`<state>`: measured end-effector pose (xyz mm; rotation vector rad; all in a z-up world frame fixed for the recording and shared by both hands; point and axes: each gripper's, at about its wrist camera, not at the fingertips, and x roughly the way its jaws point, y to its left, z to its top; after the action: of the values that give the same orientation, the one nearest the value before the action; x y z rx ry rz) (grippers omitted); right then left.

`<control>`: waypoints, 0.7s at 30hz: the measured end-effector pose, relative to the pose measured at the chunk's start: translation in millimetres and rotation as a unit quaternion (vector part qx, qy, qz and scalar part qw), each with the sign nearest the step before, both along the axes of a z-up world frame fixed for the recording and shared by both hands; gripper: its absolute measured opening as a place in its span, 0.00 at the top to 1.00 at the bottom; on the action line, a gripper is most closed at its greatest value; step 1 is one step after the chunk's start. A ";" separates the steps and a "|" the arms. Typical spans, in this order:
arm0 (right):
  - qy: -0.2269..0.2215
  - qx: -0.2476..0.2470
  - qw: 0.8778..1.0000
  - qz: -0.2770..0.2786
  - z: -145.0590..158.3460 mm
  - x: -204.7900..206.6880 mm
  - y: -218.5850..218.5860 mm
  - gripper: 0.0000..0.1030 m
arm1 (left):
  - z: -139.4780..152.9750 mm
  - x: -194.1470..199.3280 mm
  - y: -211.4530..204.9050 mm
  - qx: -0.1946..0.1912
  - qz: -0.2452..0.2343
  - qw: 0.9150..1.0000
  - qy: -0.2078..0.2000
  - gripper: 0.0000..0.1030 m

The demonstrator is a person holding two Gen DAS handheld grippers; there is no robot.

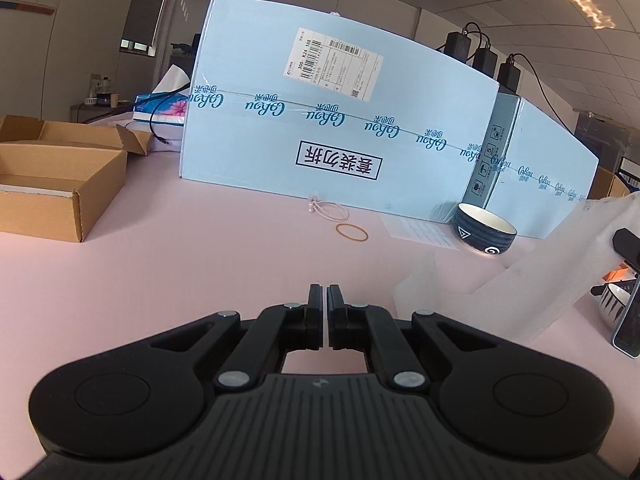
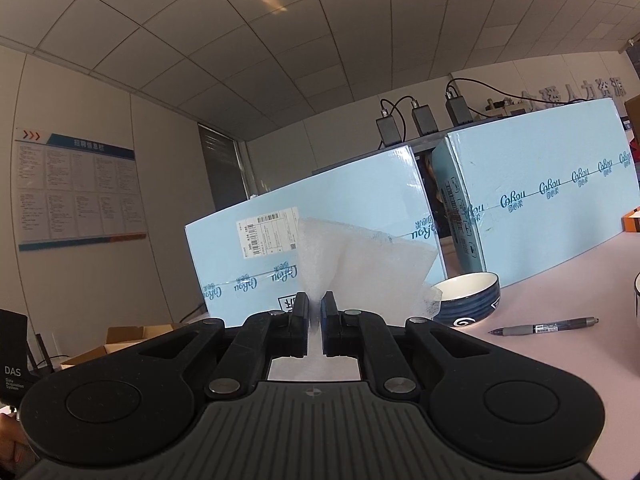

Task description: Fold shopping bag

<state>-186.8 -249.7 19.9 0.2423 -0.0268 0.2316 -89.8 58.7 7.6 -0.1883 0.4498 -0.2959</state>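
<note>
The shopping bag (image 1: pixel 532 276) is thin white translucent fabric. In the left wrist view it hangs lifted at the right, its lower part trailing onto the pink table (image 1: pixel 200 272). My right gripper (image 2: pixel 314 304) is shut on a corner of the bag (image 2: pixel 360 264), which stands up in a fan above the fingers. My left gripper (image 1: pixel 324 294) is shut with nothing between its fingers, low over the table, left of the bag and not touching it. The right gripper's black body (image 1: pixel 628 252) shows at the far right edge.
Two large light-blue cartons (image 1: pixel 340 120) stand across the back of the table. A dark blue bowl (image 1: pixel 485 233) sits before them, with rubber bands (image 1: pixel 352 233) nearby. An open cardboard box (image 1: pixel 52 184) is at the left. A grey pen (image 2: pixel 544 327) lies at the right.
</note>
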 end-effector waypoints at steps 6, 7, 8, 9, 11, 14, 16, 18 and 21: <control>0.008 -0.001 1.000 0.002 -3.4 0.9 1.9 0.94 | 3.1 -4.4 0.5 -0.011 -0.017 1.000 -0.003 0.98; 0.005 0.001 1.000 0.002 -1.9 0.1 0.8 0.94 | 4.1 -5.5 -1.4 -0.011 -0.023 1.000 -0.005 0.98; 0.001 0.005 1.000 0.002 0.3 -1.1 -1.0 0.94 | 6.9 -8.3 -6.4 -0.010 -0.035 0.999 -0.010 0.98; -0.003 0.007 1.000 0.002 2.2 -2.2 -2.6 0.94 | 9.2 -10.5 -9.0 -0.013 -0.045 0.999 -0.015 0.98; -0.006 0.005 1.000 -0.002 4.6 -4.3 -4.0 0.94 | 14.8 -14.5 -15.8 -0.023 -0.069 0.997 -0.021 0.98; 0.014 -0.004 1.000 -0.008 0.9 -4.8 -4.7 0.94 | 21.1 -18.4 -27.3 -0.032 -0.105 0.994 -0.027 0.98; 0.035 -0.012 0.999 -0.013 -4.8 -5.0 -5.6 0.94 | 22.1 -19.8 -38.5 -0.024 -0.121 0.992 -0.027 0.98; 0.059 -0.021 0.998 -0.019 -11.4 -5.4 -6.8 0.94 | 21.2 -19.9 -49.4 -0.014 -0.135 0.990 -0.025 0.97; 0.089 -0.034 0.995 -0.037 -20.9 -9.4 -13.6 0.93 | 12.9 -17.2 -62.7 0.000 -0.150 0.989 -0.005 0.95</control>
<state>-196.2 -263.3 -1.0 0.1935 0.1486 0.1360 -106.9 -4.0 20.5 -0.1194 0.4688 -0.5922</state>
